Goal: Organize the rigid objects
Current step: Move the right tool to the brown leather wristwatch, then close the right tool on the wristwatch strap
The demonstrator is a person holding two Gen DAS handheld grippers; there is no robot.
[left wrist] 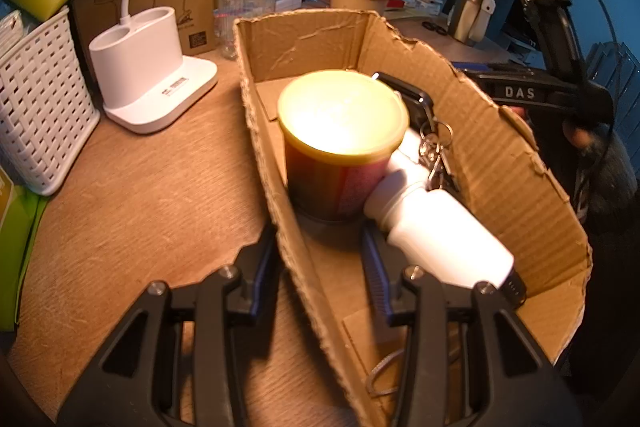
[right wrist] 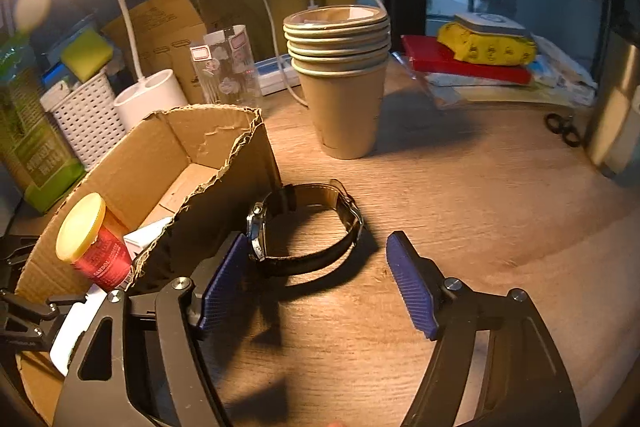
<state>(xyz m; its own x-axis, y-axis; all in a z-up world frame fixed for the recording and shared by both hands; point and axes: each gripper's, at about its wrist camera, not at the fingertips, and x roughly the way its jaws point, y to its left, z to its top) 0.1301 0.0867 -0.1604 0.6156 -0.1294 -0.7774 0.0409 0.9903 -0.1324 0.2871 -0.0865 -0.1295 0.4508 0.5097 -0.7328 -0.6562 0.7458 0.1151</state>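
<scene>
Wooden desk [right wrist: 460, 187]: one black-strapped, steel-cased watch [right wrist: 304, 227], standing on edge. Right gripper [right wrist: 320, 283] released. Left gripper [left wrist: 324, 259] straddles one cardboard box [left wrist: 500, 163] wall, unclenched.

One watch [right wrist: 306, 227], one red jar [right wrist: 94, 247], six stacked cups [right wrist: 340, 75].

A torn-rimmed cardboard box [left wrist: 500, 163], its near wall standing between the left jaws, holds an upright red can with a yellow lid [left wrist: 342, 143], a white bottle [left wrist: 436, 227] on its side and keys [left wrist: 434, 151], while a black-strapped wristwatch [right wrist: 308, 227] lies on edge just ahead of the spread right jaws.
</scene>
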